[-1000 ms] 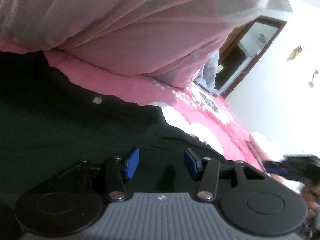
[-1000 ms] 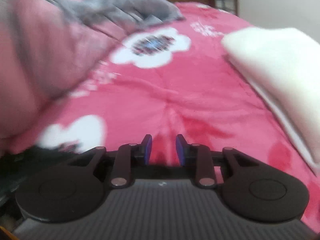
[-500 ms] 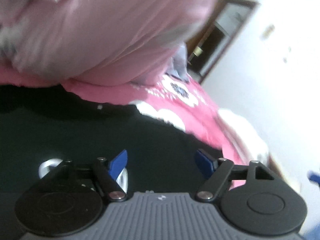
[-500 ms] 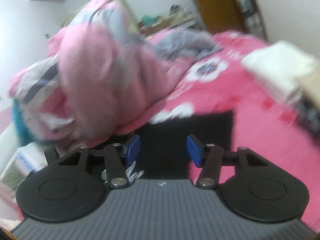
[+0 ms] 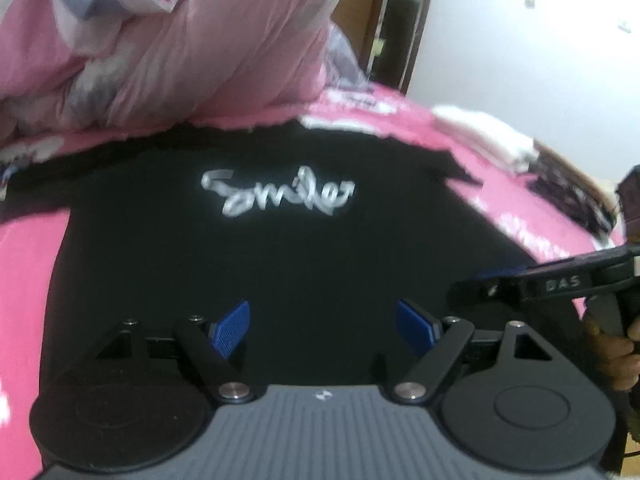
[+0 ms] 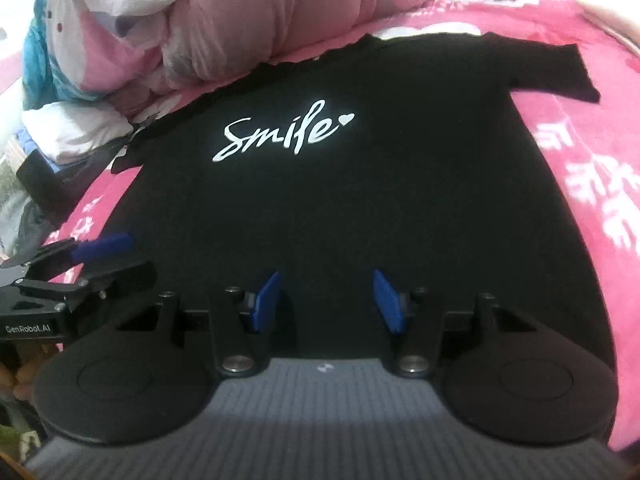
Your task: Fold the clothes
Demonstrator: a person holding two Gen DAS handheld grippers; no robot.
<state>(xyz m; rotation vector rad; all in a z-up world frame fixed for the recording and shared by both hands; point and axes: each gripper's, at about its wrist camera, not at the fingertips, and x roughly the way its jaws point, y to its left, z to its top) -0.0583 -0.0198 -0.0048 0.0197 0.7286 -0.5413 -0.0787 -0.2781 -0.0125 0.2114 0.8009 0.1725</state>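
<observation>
Black T-shirt (image 6: 340,200) reading "Smile" now lies flat at frame centre on the pink blanket (image 6: 600,160), newly in full view, with left gripper (image 5: 322,326) and right gripper (image 6: 326,300), marked "GenRobot.AI", both spread above its hem.

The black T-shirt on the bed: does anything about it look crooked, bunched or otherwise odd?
Mostly no. The black T-shirt lies flat, print up, on the pink blanket. Only its left sleeve is rumpled near the white clothes. Both grippers are open.
</observation>
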